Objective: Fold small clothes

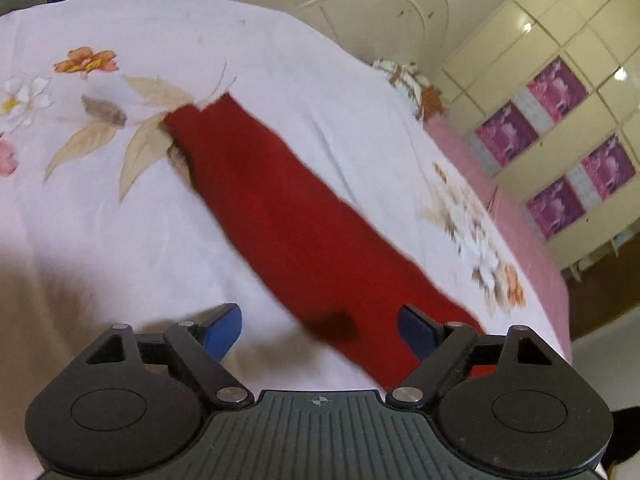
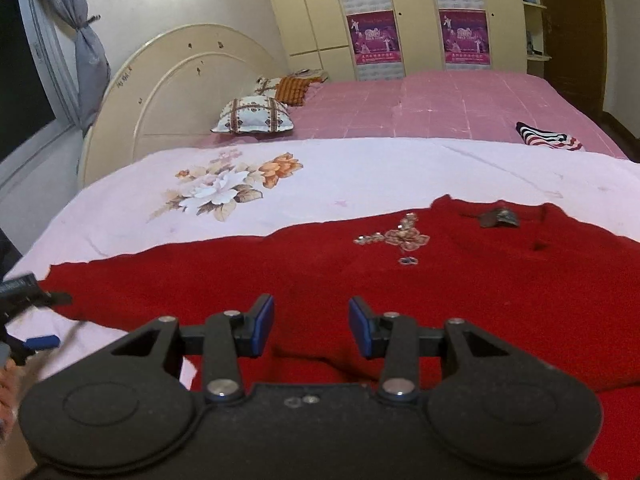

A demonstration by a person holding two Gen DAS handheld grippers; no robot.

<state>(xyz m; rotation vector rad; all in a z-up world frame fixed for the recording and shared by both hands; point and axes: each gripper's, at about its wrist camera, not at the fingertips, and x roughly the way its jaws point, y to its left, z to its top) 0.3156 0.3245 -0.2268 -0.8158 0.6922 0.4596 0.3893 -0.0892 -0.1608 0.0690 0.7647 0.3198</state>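
A small red knit top [image 2: 400, 288] lies flat on a pale floral sheet [image 2: 320, 172], with a beaded flower trim [image 2: 394, 238] on its chest and a label [image 2: 498, 218] at the neck. One red sleeve [image 1: 280, 208] runs diagonally across the left wrist view. My left gripper [image 1: 320, 330] is open just above the sleeve's near end and holds nothing; it also shows at the left edge of the right wrist view [image 2: 28, 312]. My right gripper [image 2: 311, 330] is open over the garment's body and holds nothing.
The sheet covers the near part of a pink bed [image 2: 460, 100]. Pillows [image 2: 252, 120] lie by the cream headboard [image 2: 168, 92]. A striped cloth [image 2: 548, 138] lies at the far right. Wardrobes [image 2: 420, 12] line the back wall.
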